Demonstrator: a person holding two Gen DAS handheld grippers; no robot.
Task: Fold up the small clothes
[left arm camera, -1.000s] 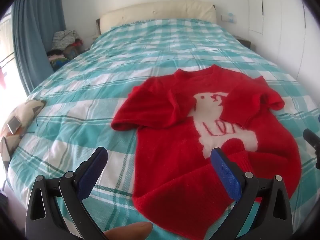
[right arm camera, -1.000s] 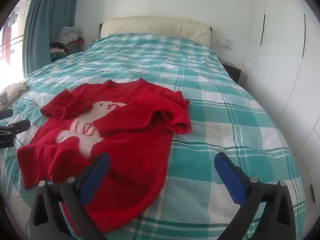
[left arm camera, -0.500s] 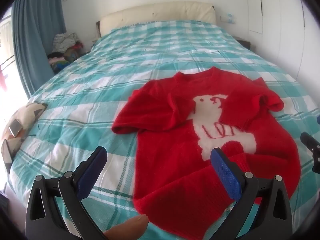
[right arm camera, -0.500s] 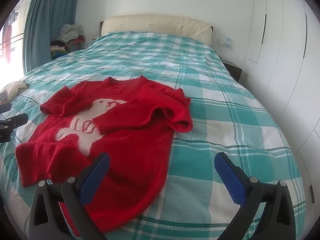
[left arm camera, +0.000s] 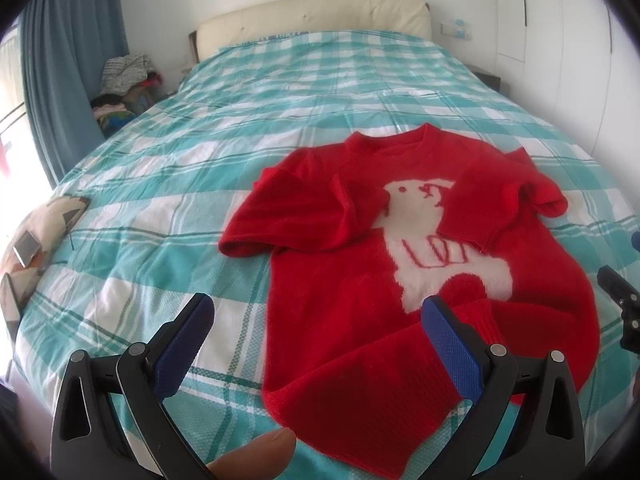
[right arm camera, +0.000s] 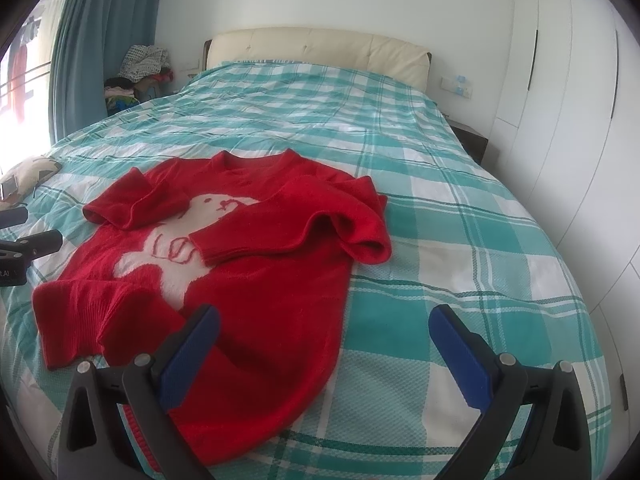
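— While both claws hang above the near edge of the bed (left arm camera: 280,92), where does the red sweater (left arm camera: 340,320) lie?

— Flat on the teal checked cover, face up, with its neck pointing toward the cream headboard (left arm camera: 320,12) and its hem nearest the claws. Both sleeves are folded in over the chest, partly covering the white animal figure (left arm camera: 424,240) knitted on the front (some kind of bear or dog, hard to say).

— And the left claw (left arm camera: 316,328)?

— Spread wide, nothing between its blue pads (left arm camera: 450,344). It sits over the sweater's lower left corner: one pad over bare cover beside the sweater, the other over the red knit. A fingertip (left arm camera: 256,456) shows at the bottom edge of that view.

— The right claw (right arm camera: 324,340)?

— Also spread wide and empty. Its left pad is over the sweater's lower right part, its right pad over bare cover beside the sweater.

— Anything else near the sweater?

— A patterned cushion (left arm camera: 36,236) lies at the bed's edge, well left of the sweater. Beyond it, past the sweater's neck end, a pile of clothes (right arm camera: 140,76) sits by the blue curtain (right arm camera: 96,48). White wardrobe doors (right arm camera: 568,80) stand right of the bed.
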